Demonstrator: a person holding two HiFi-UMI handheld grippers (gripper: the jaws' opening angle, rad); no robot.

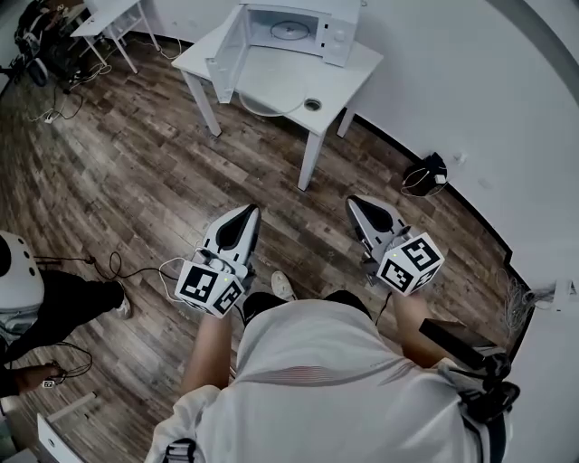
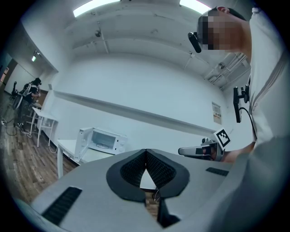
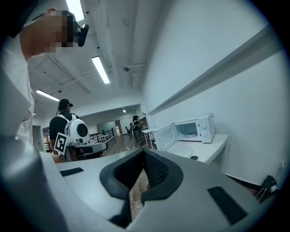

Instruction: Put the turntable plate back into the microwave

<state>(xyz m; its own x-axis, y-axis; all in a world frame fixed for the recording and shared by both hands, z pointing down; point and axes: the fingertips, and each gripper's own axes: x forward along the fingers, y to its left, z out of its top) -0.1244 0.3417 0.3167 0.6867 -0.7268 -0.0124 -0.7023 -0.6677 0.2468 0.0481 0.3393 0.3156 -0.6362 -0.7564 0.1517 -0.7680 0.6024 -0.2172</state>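
The white microwave [image 1: 298,27] stands with its door open on a white table [image 1: 348,81] at the far side of the room. The clear turntable plate [image 1: 271,90] lies flat on the table in front of the open door. A small round ring [image 1: 313,104] sits beside it. My left gripper [image 1: 246,211] and right gripper [image 1: 355,201] are held level over the wooden floor, well short of the table, both shut and empty. The left gripper view shows its pads [image 2: 156,170] meeting, with the microwave [image 2: 102,140] beyond. The right gripper view shows the plate [image 3: 181,149] below the microwave [image 3: 192,129].
A black bag [image 1: 425,174] lies by the wall, right of the table. Cables [image 1: 118,267] trail over the floor at the left, near a seated person's leg [image 1: 63,303]. A second white table [image 1: 113,18] stands at the far left. Another person with a white pack [image 3: 68,122] stands behind.
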